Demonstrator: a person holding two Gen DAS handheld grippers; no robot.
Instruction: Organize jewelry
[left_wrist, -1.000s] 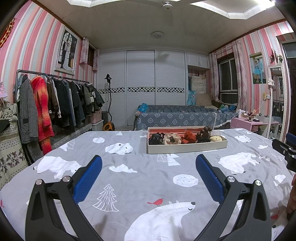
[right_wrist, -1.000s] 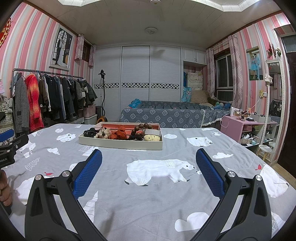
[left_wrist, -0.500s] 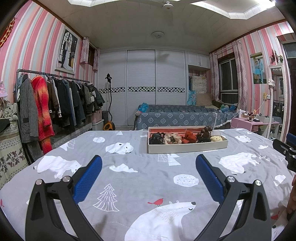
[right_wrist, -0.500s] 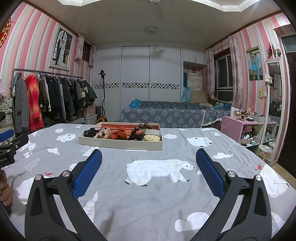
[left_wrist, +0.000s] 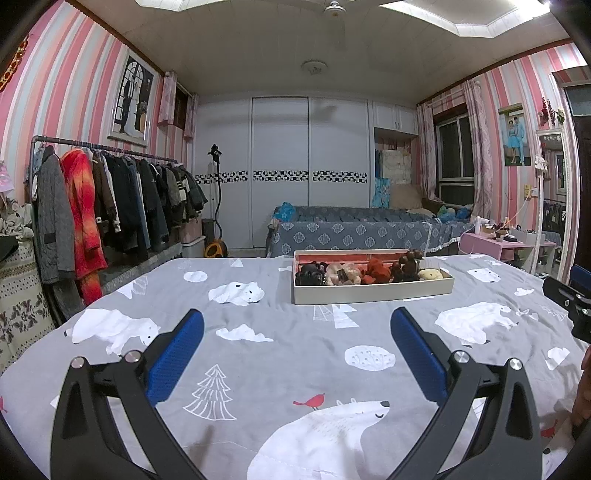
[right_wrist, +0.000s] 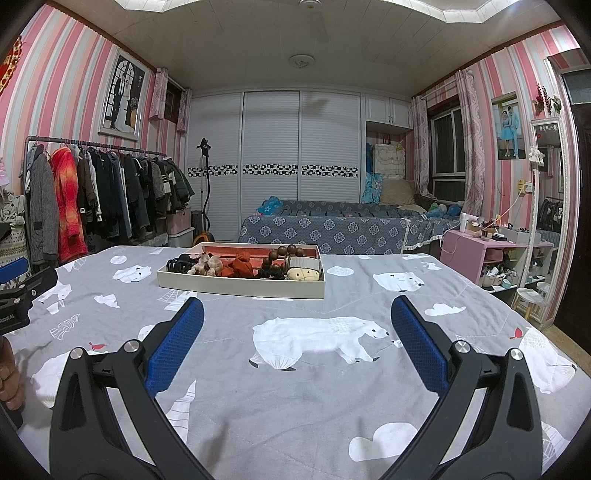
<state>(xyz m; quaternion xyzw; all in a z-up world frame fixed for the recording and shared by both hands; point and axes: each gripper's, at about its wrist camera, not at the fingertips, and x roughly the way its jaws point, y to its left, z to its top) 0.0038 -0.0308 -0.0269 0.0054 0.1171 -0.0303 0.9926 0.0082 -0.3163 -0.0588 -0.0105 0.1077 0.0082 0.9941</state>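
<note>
A shallow cream tray (left_wrist: 373, 293) (right_wrist: 240, 286) with an orange lining rests on the grey polar-bear bedspread. It holds a black hair claw (right_wrist: 178, 264), a beige scrunchie (right_wrist: 208, 265), a red scrunchie (right_wrist: 242, 266), a brown bead bracelet (right_wrist: 282, 254) and a yellow plush piece (right_wrist: 303, 274). My left gripper (left_wrist: 295, 325) hovers open well short of the tray, nothing between its blue pads. My right gripper (right_wrist: 295, 314) is also open and empty, on the near side of the tray.
A clothes rack (left_wrist: 110, 199) lines the left wall. A blue-covered sofa (left_wrist: 354, 230) and white wardrobe stand behind the bed. A pink side table (right_wrist: 491, 254) and mirror are at right. The other gripper shows at each view's edge (left_wrist: 572, 302) (right_wrist: 18, 295).
</note>
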